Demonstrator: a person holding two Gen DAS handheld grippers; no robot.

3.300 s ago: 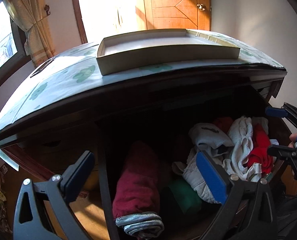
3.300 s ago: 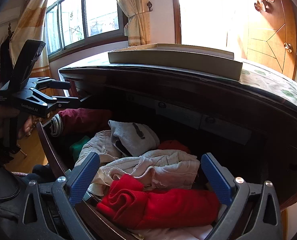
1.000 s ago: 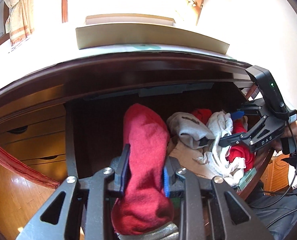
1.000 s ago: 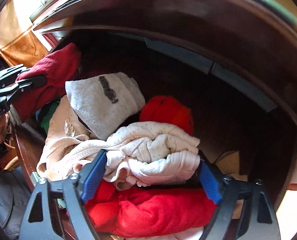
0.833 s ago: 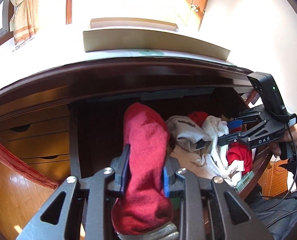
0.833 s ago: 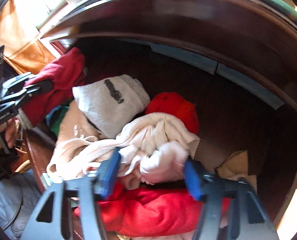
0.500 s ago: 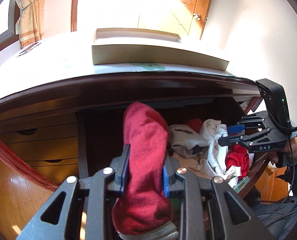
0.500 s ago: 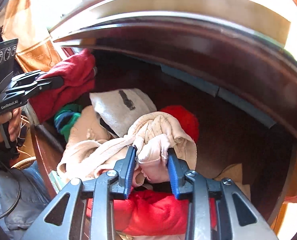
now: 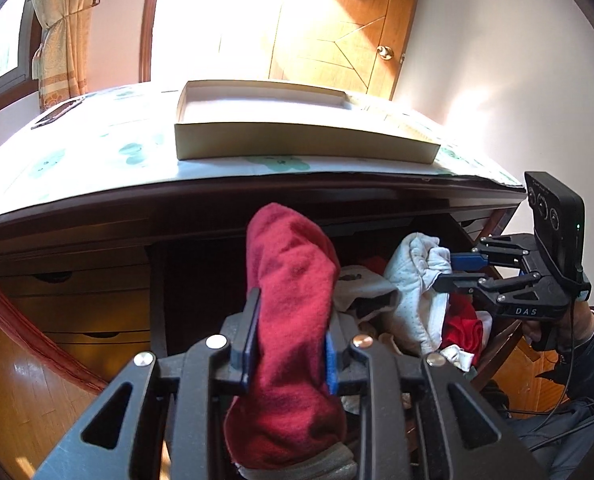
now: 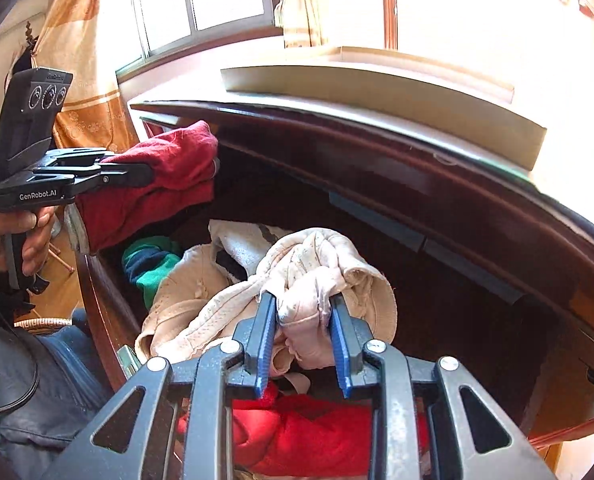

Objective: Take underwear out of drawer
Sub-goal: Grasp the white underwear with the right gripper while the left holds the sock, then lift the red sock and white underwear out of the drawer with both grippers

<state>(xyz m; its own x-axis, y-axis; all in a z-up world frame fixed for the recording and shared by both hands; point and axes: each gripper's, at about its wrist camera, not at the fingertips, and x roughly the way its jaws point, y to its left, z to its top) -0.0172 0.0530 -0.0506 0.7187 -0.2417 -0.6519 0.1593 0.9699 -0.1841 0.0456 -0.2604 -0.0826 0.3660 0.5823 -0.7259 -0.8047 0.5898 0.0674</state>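
Observation:
My left gripper (image 9: 291, 320) is shut on a rolled dark red underwear (image 9: 289, 264) and holds it raised over the left end of the open drawer (image 10: 97, 292). In the right wrist view this gripper (image 10: 137, 172) and its red roll (image 10: 169, 184) sit at the upper left. My right gripper (image 10: 301, 304) has its jaws closing, and the blue pads pinch a bunch of cream underwear (image 10: 317, 264) lifted from the pile. The left wrist view shows the same gripper (image 9: 457, 268) and pale cloth (image 9: 413, 272) at the right.
More clothes lie in the drawer: a bright red cloth (image 10: 317, 432), a grey one (image 10: 241, 240) and a green and blue roll (image 10: 149, 264). A shallow cardboard tray (image 9: 297, 136) rests on the dresser top. Closed drawers (image 9: 77, 300) stand at the left.
My right gripper went from wide open around the cream underwear to pinching it, then lifted it up from the pile. My left gripper rose a little with the dark red roll.

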